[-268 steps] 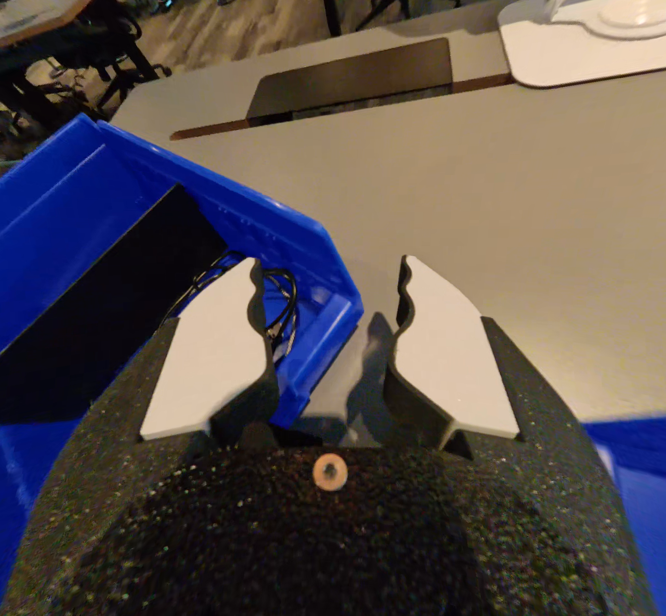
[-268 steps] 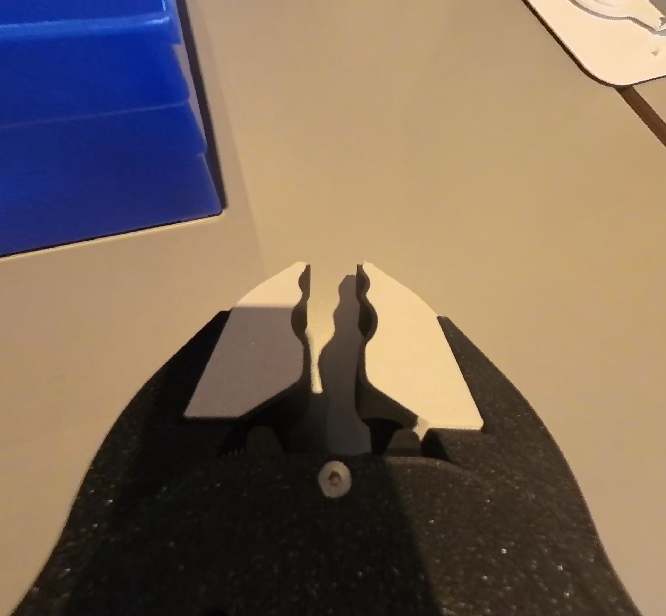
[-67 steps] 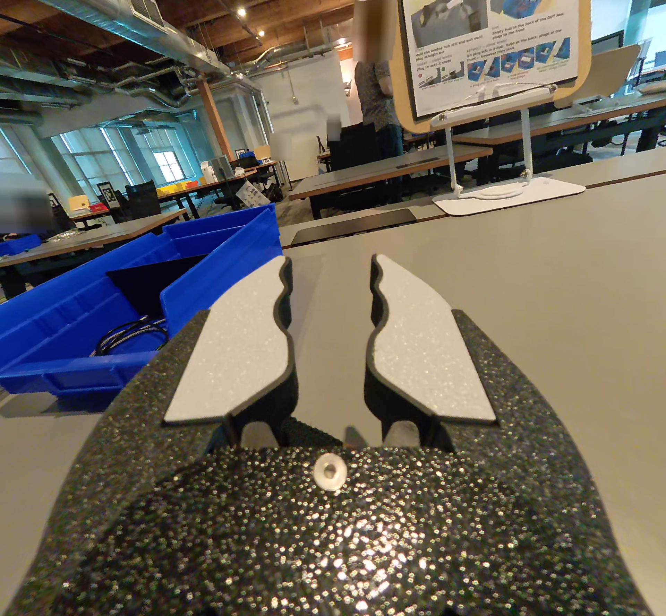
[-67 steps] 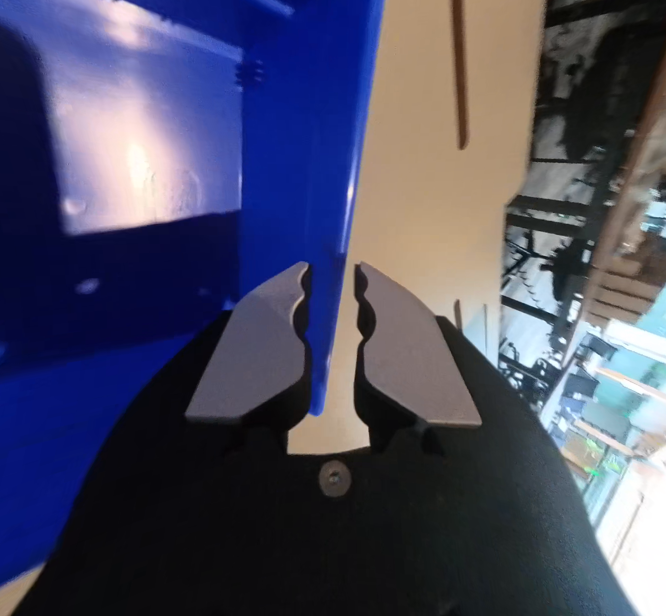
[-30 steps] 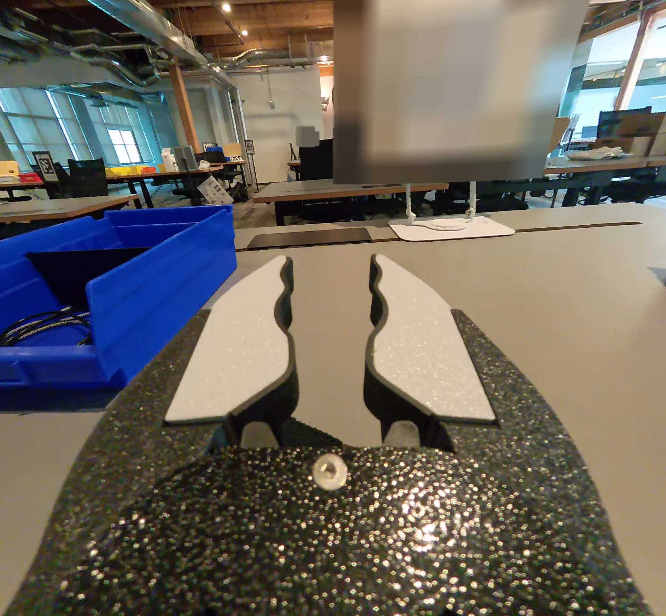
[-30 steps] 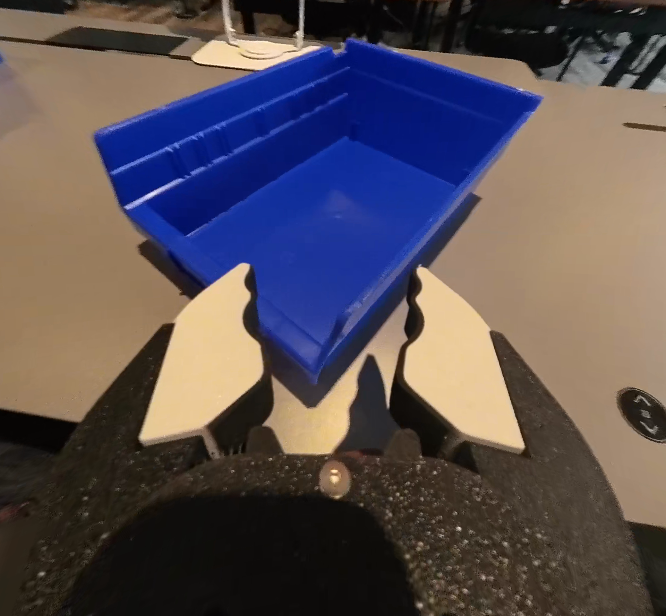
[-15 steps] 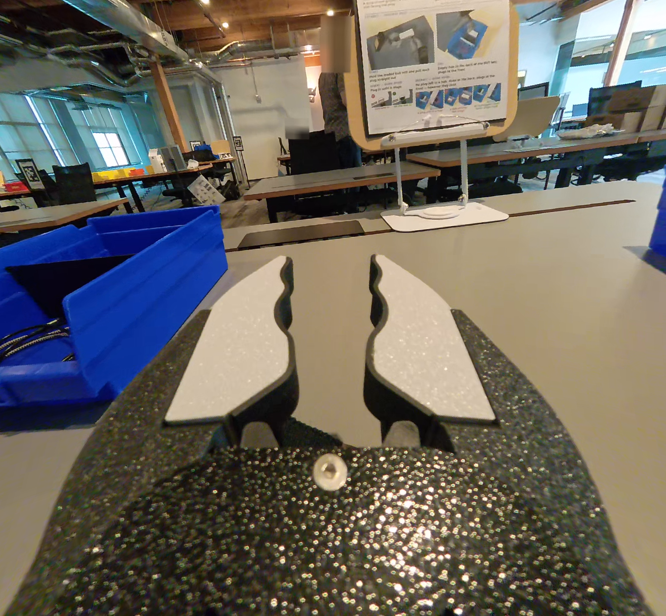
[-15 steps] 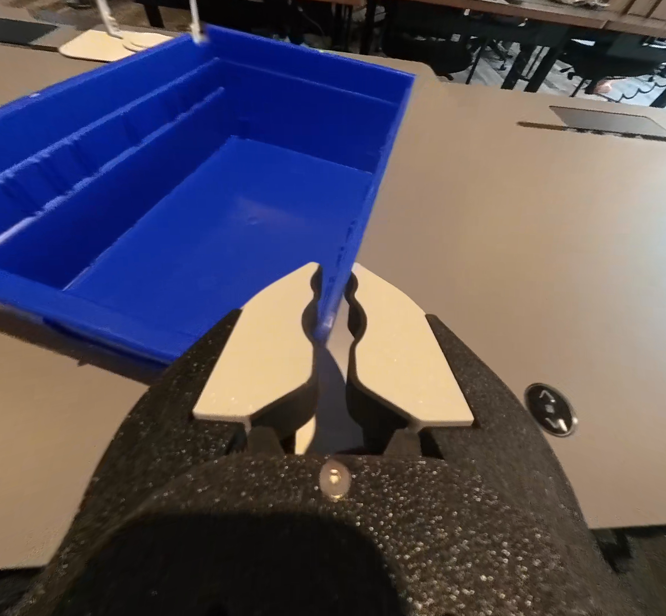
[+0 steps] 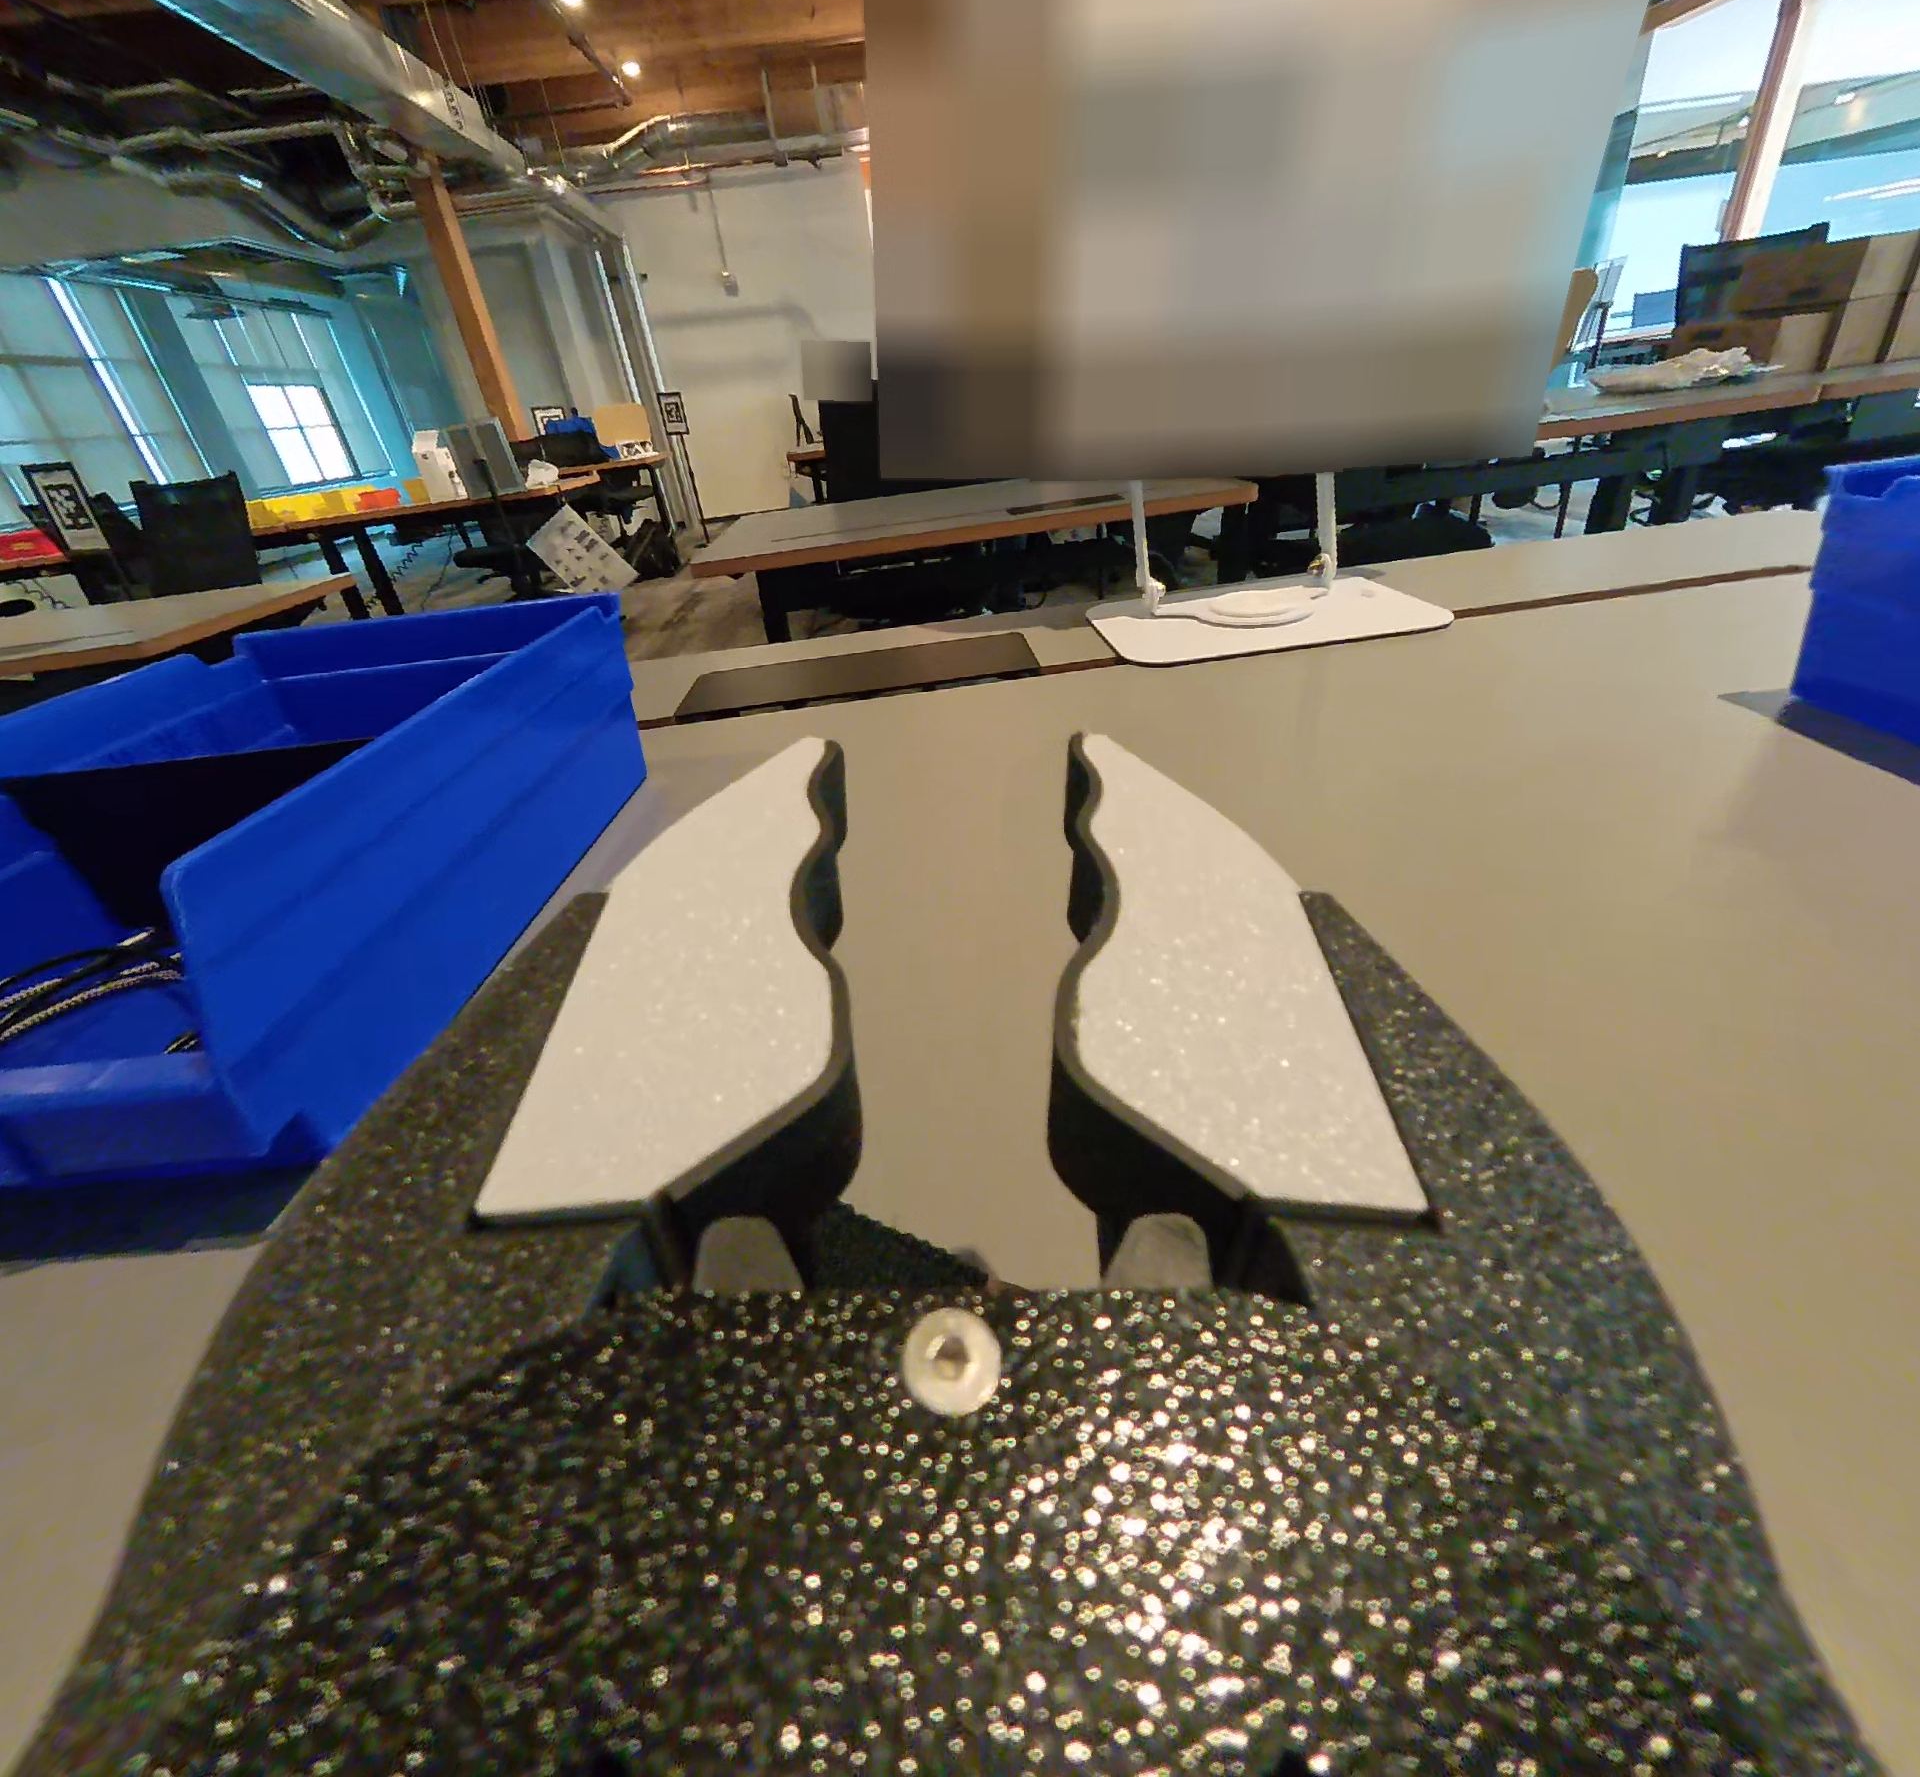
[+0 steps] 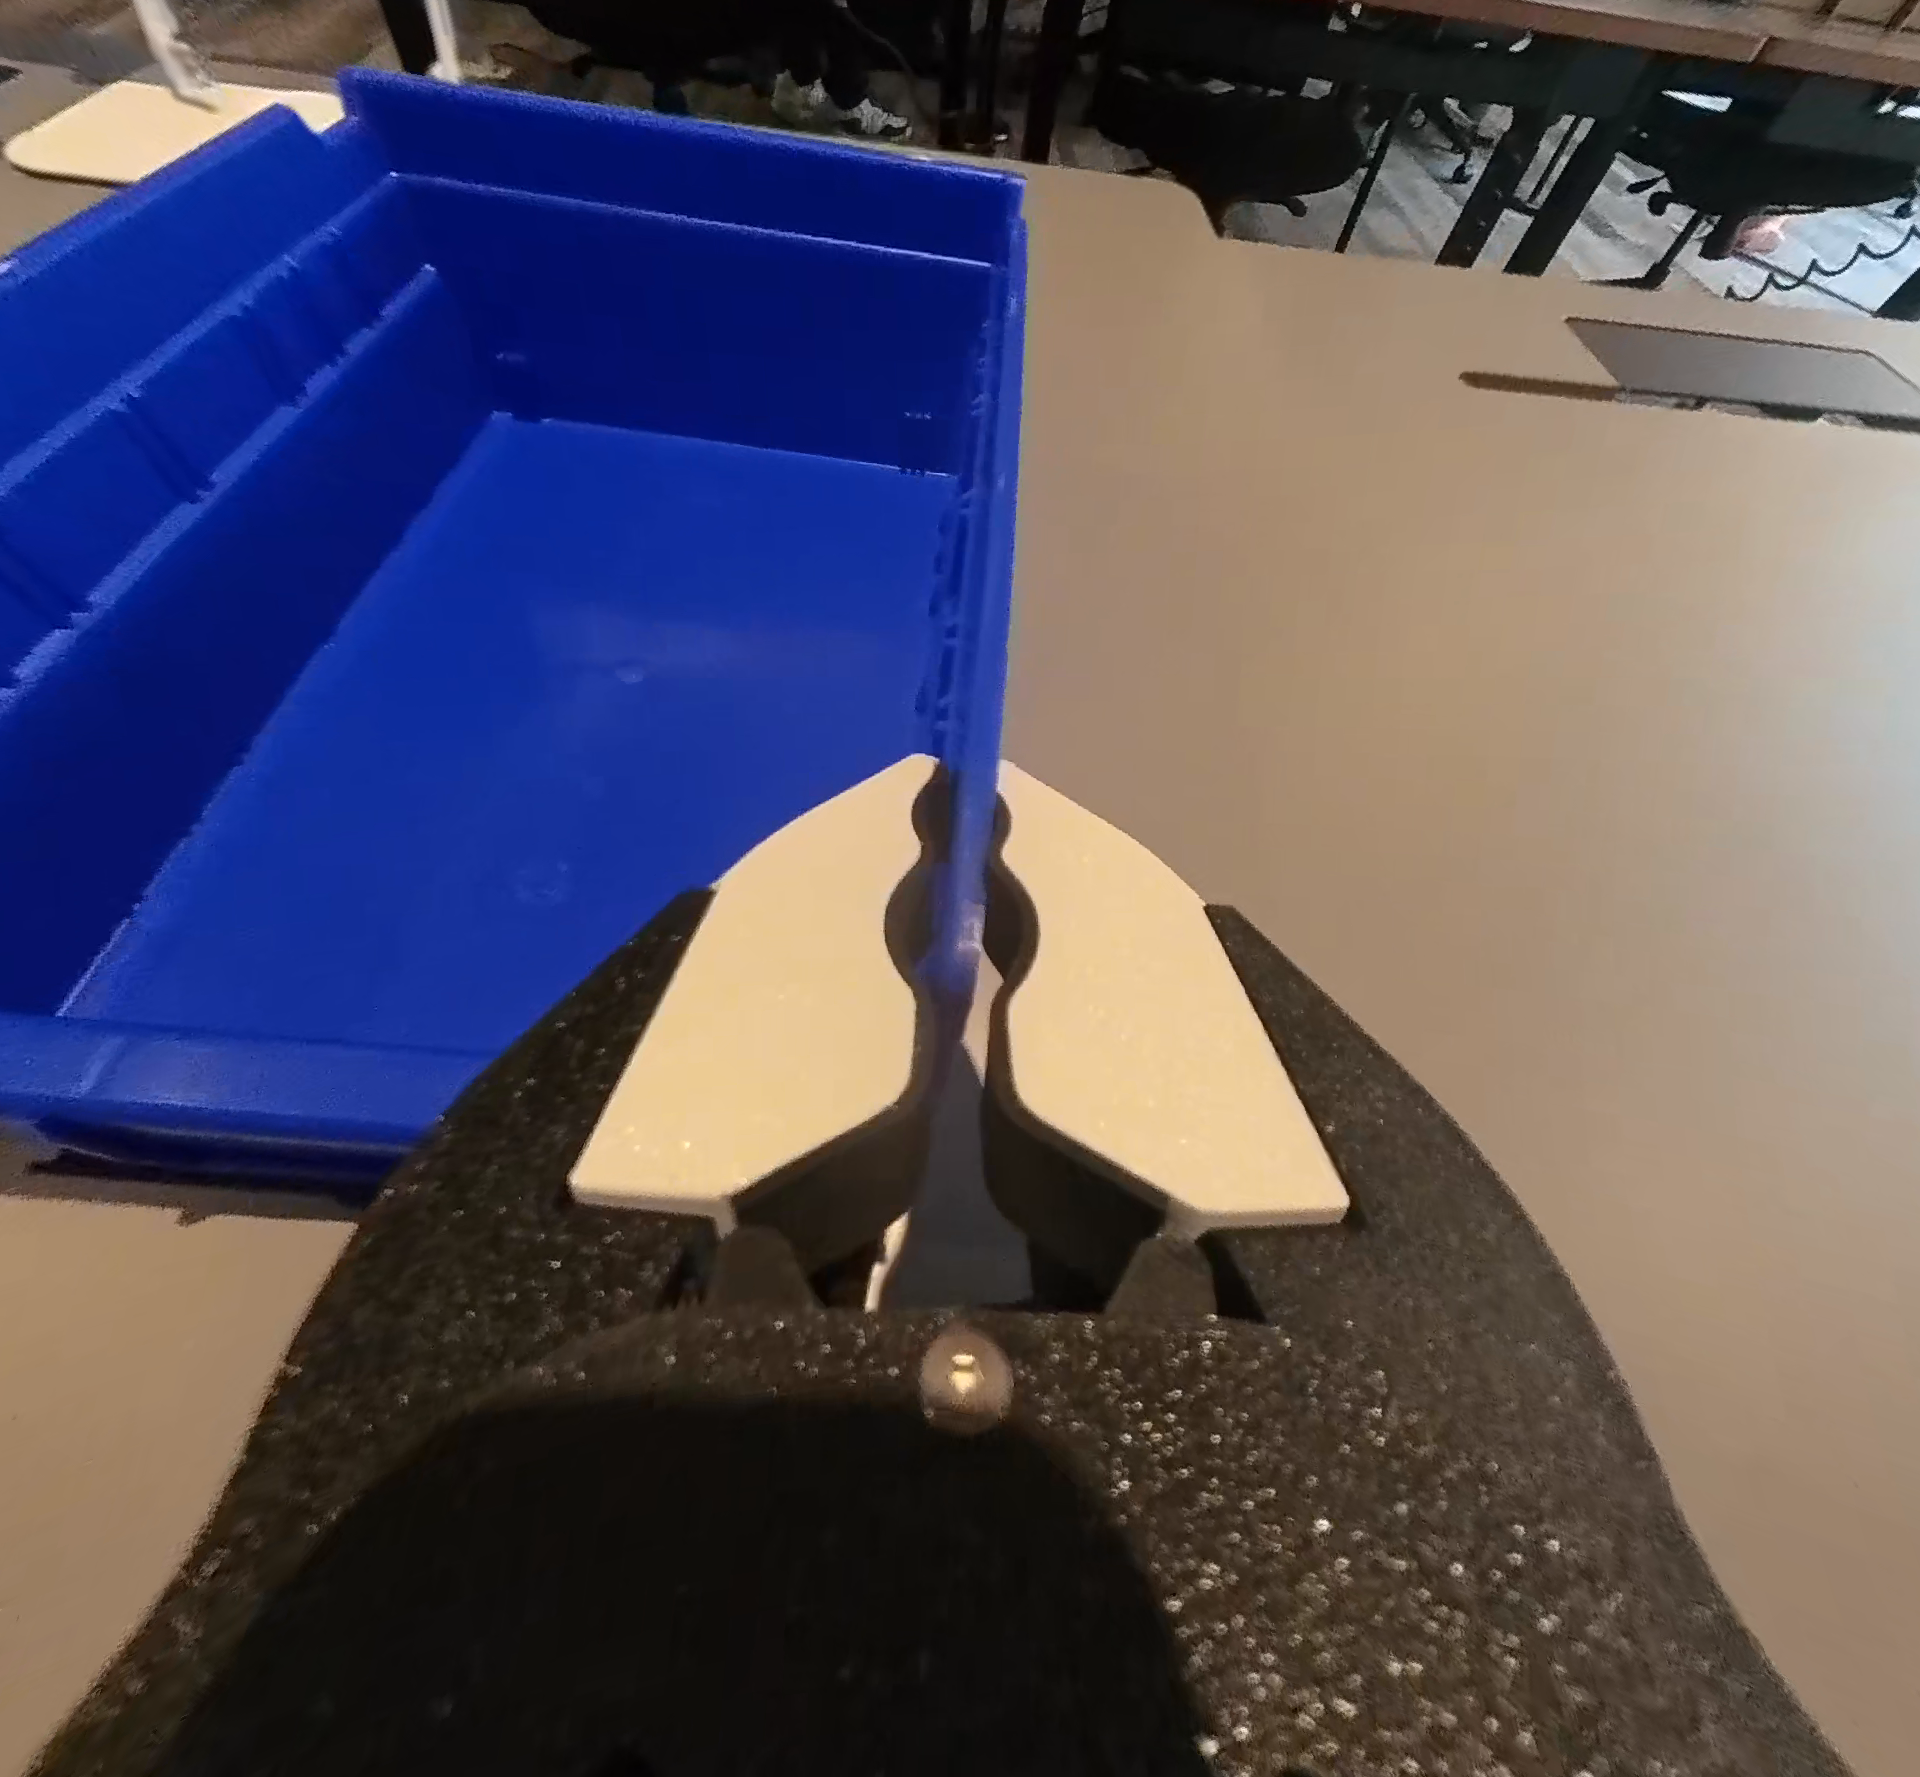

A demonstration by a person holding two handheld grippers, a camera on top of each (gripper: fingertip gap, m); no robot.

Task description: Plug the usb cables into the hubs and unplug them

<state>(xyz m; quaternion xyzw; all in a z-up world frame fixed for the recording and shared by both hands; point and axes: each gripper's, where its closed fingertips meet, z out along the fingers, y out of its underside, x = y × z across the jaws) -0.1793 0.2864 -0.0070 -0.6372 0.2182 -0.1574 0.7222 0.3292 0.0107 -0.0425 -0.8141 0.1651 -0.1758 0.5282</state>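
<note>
My right gripper (image 10: 971,782) is shut on the right side wall of an empty blue bin (image 10: 499,647) on the grey table. That bin's corner also shows at the right edge of the left wrist view (image 9: 1860,605). My left gripper (image 9: 951,761) is open and empty, low over the grey table. To its left stands a second blue bin (image 9: 343,854) holding braided cables (image 9: 73,989) and a black item (image 9: 156,823). No hub shows clearly.
A white stand base (image 9: 1268,615) with a blurred sheet above it stands at the table's back, also seen in the right wrist view (image 10: 135,127). A black cover plate (image 9: 862,673) lies in the table. Other desks and chairs stand behind. Tip to tip, the grippers are about 60 centimeters apart.
My right gripper moved from the empty bin's near corner to its right wall and closed on it. The bin shifted into the left wrist view's right edge. The left gripper stayed open.
</note>
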